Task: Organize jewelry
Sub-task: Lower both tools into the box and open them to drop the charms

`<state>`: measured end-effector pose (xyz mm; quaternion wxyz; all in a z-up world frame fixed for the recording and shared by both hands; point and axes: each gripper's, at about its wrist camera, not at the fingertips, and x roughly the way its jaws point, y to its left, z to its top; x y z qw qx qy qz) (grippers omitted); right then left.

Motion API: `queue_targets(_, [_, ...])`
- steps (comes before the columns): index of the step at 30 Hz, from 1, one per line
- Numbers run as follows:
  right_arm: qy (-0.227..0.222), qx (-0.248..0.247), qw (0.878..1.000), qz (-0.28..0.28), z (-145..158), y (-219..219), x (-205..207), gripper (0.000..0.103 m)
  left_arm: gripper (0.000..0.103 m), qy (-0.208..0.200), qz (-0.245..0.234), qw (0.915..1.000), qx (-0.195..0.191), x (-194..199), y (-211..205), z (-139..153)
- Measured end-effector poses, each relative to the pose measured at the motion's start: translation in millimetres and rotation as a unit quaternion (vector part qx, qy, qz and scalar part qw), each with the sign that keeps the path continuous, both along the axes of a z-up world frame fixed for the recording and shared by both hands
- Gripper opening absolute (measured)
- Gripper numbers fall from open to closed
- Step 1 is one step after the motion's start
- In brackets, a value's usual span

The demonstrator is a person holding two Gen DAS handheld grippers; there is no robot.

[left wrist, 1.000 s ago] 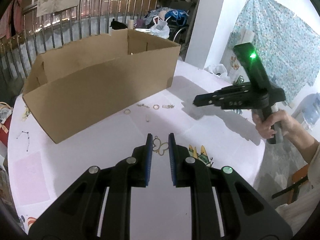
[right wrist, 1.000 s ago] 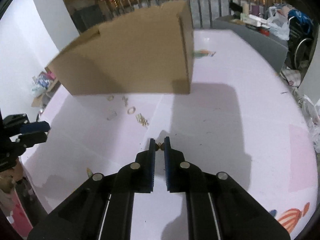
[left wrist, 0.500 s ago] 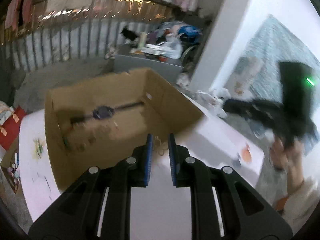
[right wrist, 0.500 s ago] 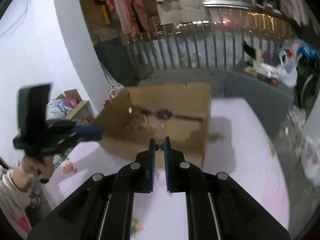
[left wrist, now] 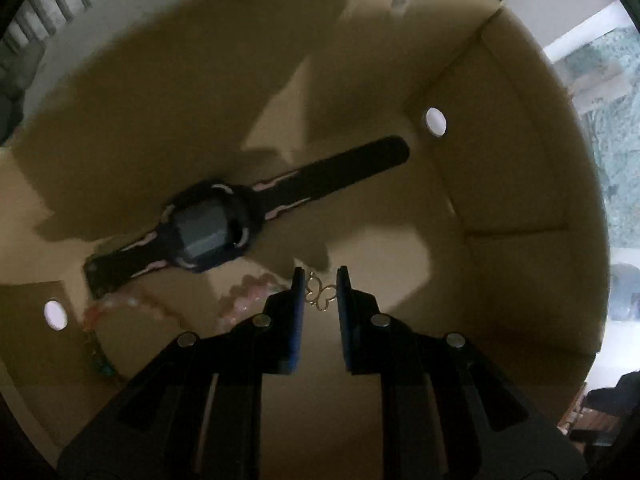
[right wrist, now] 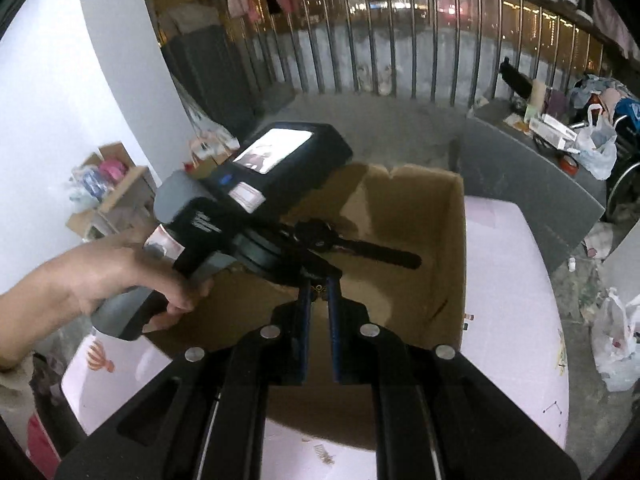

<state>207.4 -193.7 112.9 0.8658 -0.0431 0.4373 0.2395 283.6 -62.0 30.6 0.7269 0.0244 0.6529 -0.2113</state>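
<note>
- Step in hand: dropping pieces into the box (left wrist: 520, 184). The left tool (left wrist: 319, 280), lower centre and low inside it, pinches a gold charm (left wrist: 320, 294) above the watch (left wrist: 208, 232).
- The right tool (right wrist: 318, 288), over the box's near edge, grips a small gold piece (right wrist: 319, 289).
- Next move, likely: part the left jaws, then bring the right one in.

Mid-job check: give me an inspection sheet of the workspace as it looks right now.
Surface: pink table, cardboard box on it.
Job's things: black watch and pink bead string on the box floor; small gold butterfly piece in left tool; tiny gold piece in right tool.
Clutter: small bits on the table's near edge.
Grippers: both shut on their pieces, over the box.
Cables: nothing seen.
Surroundings: railing, hanging clothes, bags.
</note>
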Motion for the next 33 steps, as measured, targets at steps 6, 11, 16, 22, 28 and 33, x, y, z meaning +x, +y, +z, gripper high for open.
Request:
queue_targets(6, [0.021, -0.012, 1.000, -0.012, -12, 3, 13, 0.009, 0.040, 0.000, 0.031, 0.9995, 0.004, 8, 6, 2])
queue_targets(11, [0.062, -0.042, 0.997, -0.014, -18, 17, 28, 0.009, 0.040, -0.075, 0.066, 0.9949, 0.011, -13, 42, 53])
queue_targets(16, [0.162, -0.055, 0.985, -0.025, -42, 40, 70, 0.009, 0.042, -0.272, 0.028, 0.9597, 0.063, -110, 73, 124])
queue_targets(22, [0.220, -0.171, 0.958, -0.071, -86, 60, 105, 0.009, 0.043, -0.312, 0.005, 0.9498, -0.018, -207, 98, 154])
queue_targets(28, [0.232, -0.174, 0.953, -0.090, -91, 57, 106, 0.035, 0.046, -0.342, -0.012, 0.9396, -0.004, -238, 84, 146])
queue_targets(33, [0.182, -0.109, 0.973, -0.088, -56, 39, 88, 0.037, 0.046, -0.338, -0.021, 0.9389, -0.061, -274, 85, 154])
